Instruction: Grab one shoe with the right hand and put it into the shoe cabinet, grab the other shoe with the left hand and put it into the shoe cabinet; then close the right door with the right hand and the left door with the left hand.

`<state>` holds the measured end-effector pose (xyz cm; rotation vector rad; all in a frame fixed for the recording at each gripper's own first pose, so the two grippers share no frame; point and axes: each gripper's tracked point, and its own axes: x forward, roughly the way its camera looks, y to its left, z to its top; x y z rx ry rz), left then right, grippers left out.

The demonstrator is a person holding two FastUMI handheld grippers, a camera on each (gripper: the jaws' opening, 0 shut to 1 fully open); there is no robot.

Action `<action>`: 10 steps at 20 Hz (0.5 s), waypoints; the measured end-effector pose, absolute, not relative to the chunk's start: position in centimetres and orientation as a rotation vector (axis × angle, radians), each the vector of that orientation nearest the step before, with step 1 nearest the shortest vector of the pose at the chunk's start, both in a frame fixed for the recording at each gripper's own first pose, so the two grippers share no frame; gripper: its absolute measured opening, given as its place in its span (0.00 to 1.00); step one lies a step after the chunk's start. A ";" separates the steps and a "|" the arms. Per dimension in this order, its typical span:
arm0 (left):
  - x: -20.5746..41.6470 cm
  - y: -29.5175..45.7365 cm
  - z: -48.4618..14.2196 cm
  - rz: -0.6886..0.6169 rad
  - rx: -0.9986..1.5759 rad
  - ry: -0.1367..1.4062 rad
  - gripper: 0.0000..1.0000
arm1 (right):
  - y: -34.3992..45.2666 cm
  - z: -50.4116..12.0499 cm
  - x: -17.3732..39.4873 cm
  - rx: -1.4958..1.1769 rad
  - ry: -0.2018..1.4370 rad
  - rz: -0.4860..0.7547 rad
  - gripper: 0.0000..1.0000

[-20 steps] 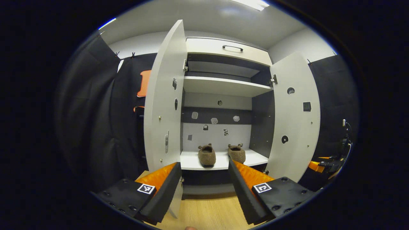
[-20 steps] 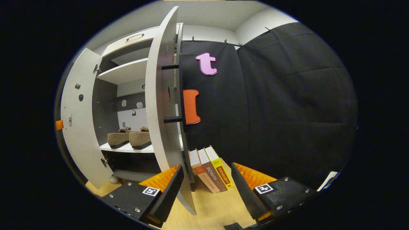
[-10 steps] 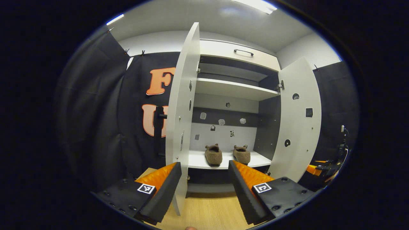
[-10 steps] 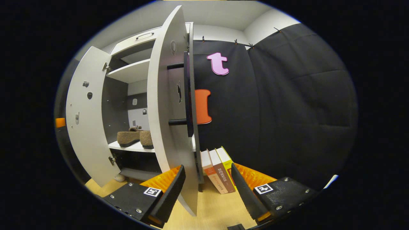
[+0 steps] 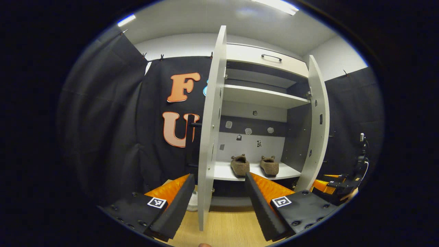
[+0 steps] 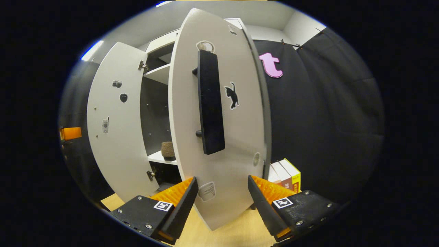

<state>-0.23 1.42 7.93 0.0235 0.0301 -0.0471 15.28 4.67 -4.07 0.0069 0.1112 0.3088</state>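
Brown shoes [image 5: 254, 165] sit shelved, so door-closing is in hand: right tongs [image 6: 222, 192], spread and empty, must push the right door [image 6: 219, 113]; left tongs [image 5: 219, 190] equally empty.

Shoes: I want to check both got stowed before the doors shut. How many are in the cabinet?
2. One shoe lies on the left of the lower shelf, the other shoe to its right on the same shelf. Both doors are still open.
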 end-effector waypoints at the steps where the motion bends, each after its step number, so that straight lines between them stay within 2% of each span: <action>1: -0.3 1.9 7.9 -0.038 0.019 0.029 0.97 | 5.6 -4.3 15.9 -0.001 0.112 0.312 0.91; 10: -0.9 9.6 7.8 0.083 0.016 0.010 0.96 | 6.8 -2.7 17.5 0.044 0.071 0.289 0.92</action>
